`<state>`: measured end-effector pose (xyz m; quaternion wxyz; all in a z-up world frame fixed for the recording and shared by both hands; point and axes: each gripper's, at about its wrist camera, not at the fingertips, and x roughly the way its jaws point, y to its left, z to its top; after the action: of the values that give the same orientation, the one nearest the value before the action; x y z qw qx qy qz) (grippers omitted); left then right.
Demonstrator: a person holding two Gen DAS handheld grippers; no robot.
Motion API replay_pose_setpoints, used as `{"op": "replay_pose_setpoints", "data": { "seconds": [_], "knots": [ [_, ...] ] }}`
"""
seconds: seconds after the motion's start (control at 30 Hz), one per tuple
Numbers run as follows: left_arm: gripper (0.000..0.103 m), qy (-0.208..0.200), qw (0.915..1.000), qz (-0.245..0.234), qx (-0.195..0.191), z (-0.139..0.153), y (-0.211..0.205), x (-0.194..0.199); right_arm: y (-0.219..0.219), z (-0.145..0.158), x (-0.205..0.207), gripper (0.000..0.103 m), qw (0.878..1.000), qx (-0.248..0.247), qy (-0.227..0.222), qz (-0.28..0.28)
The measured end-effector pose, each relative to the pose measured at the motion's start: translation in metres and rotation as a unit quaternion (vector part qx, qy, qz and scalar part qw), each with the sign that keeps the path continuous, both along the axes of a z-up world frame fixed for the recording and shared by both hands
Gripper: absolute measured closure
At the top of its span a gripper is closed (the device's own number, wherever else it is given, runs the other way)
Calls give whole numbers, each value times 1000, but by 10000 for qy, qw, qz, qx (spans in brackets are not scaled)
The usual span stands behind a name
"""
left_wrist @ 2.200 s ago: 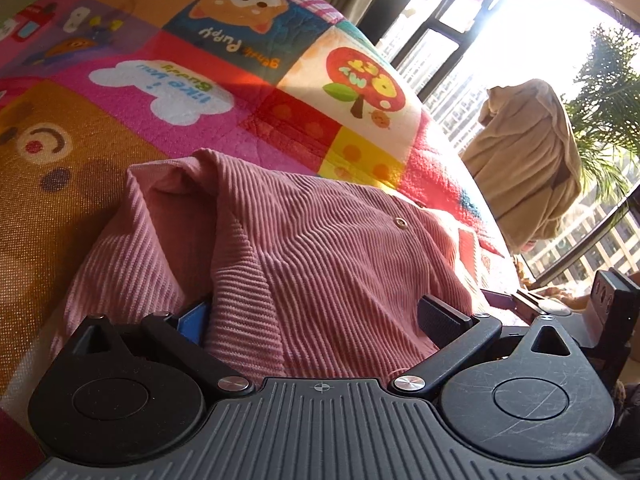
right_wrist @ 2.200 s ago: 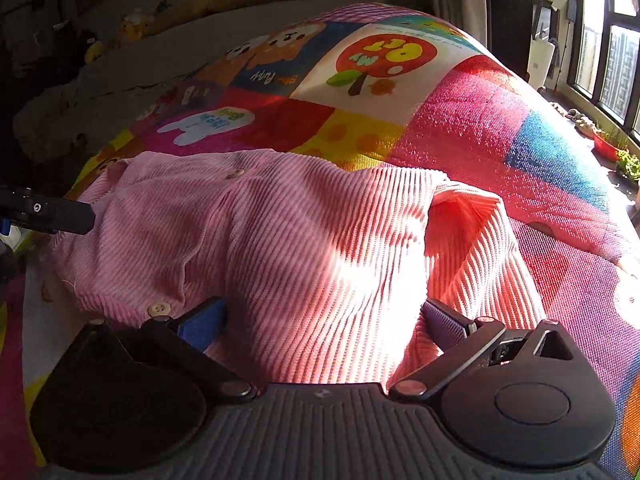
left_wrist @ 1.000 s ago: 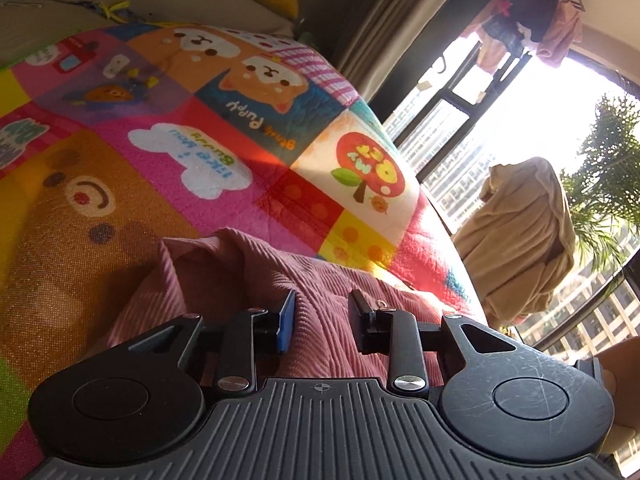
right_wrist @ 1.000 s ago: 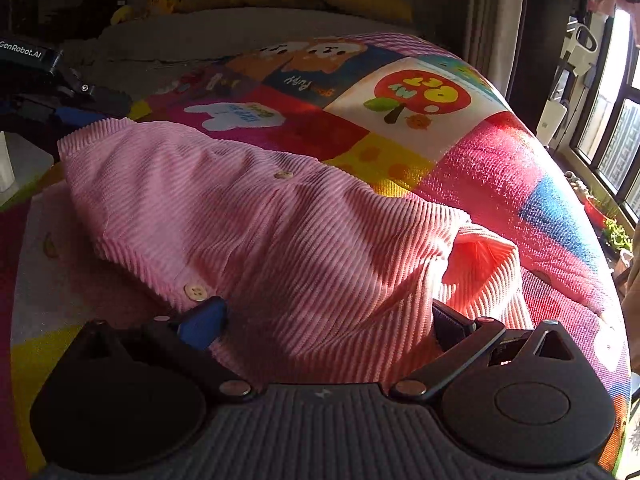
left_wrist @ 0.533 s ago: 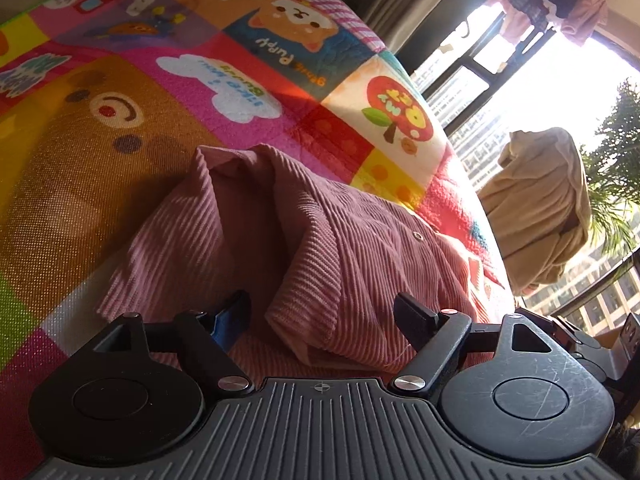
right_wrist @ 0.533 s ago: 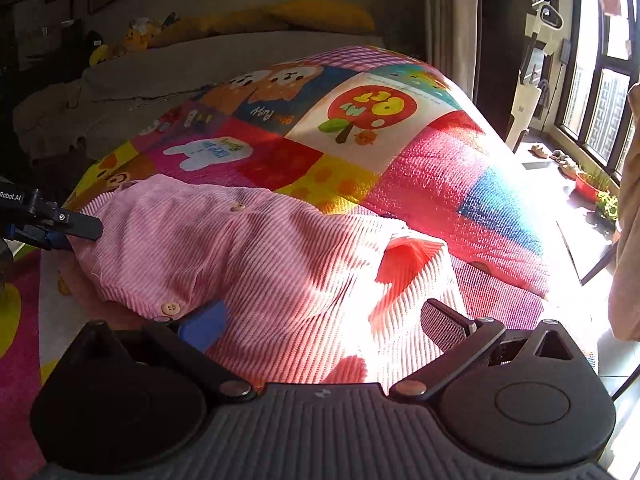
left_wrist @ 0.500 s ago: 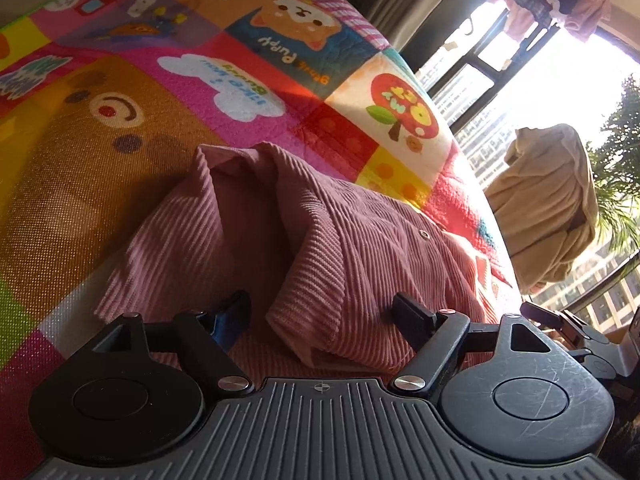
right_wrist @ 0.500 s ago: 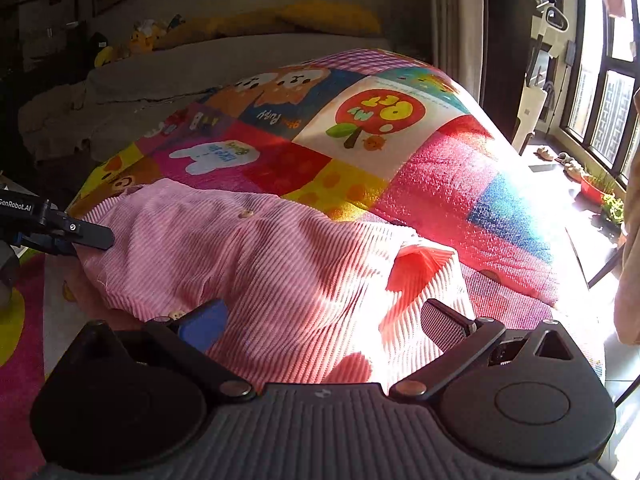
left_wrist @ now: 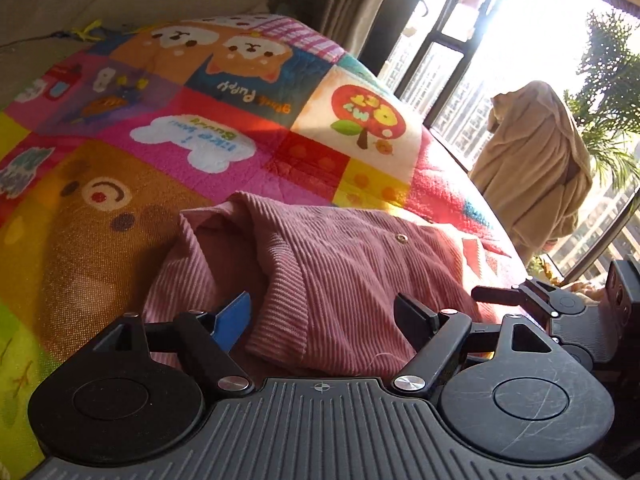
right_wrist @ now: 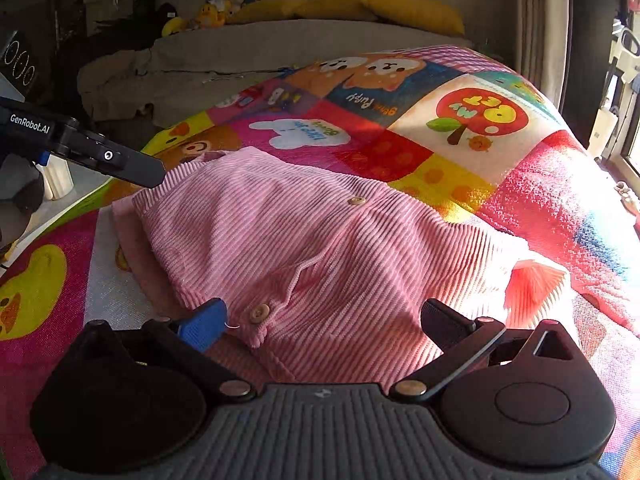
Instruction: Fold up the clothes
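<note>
While the pink corduroy shirt lies bunched near the patchwork blanket's near edge, left gripper and right gripper both gape wide, fingers straddling its folds, gripping nothing.

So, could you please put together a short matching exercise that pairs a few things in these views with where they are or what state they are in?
Things:
1. pink shirt
2. yellow pillow
3. beige blanket
4. right gripper

Places or states:
A. hanging by the window
B. open, fingers either side of the shirt's near edge
C. lying partly folded on the patchwork quilt
D. at the far end of the bed

Pairs: 1-C, 2-D, 3-A, 4-B
</note>
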<state>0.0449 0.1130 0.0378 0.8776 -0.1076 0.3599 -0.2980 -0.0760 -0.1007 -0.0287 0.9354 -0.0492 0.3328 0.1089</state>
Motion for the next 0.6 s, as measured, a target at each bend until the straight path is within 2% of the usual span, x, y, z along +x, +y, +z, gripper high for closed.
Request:
{"op": "replay_pose_setpoints", "data": {
  "seconds": [0.1,0.17,0.23,0.3,0.4,0.53,0.6],
  "knots": [
    [10,-137,9997,-139,-178,11,-2,1,-11,6,-7,0,9998,29,-101,-146],
    [10,-229,9990,-231,-297,18,-3,2,-14,-5,-4,0,9992,-224,90,-311],
    [10,88,9995,-274,-155,1,-14,9,-16,-20,1,0,9964,-572,373,-500],
    [11,385,9989,-239,83,-17,-21,11,-20,-22,-2,0,9956,-611,479,-531],
    [11,441,9985,-180,261,-30,-16,4,-27,-11,-14,0,9959,-648,358,-524],
    [11,519,9985,-94,111,-32,-5,2,-27,4,-18,0,9966,-606,60,-563],
    [11,539,9985,-76,82,-32,-2,1,-22,0,-11,0,9967,-575,86,-569]
  ]
}}
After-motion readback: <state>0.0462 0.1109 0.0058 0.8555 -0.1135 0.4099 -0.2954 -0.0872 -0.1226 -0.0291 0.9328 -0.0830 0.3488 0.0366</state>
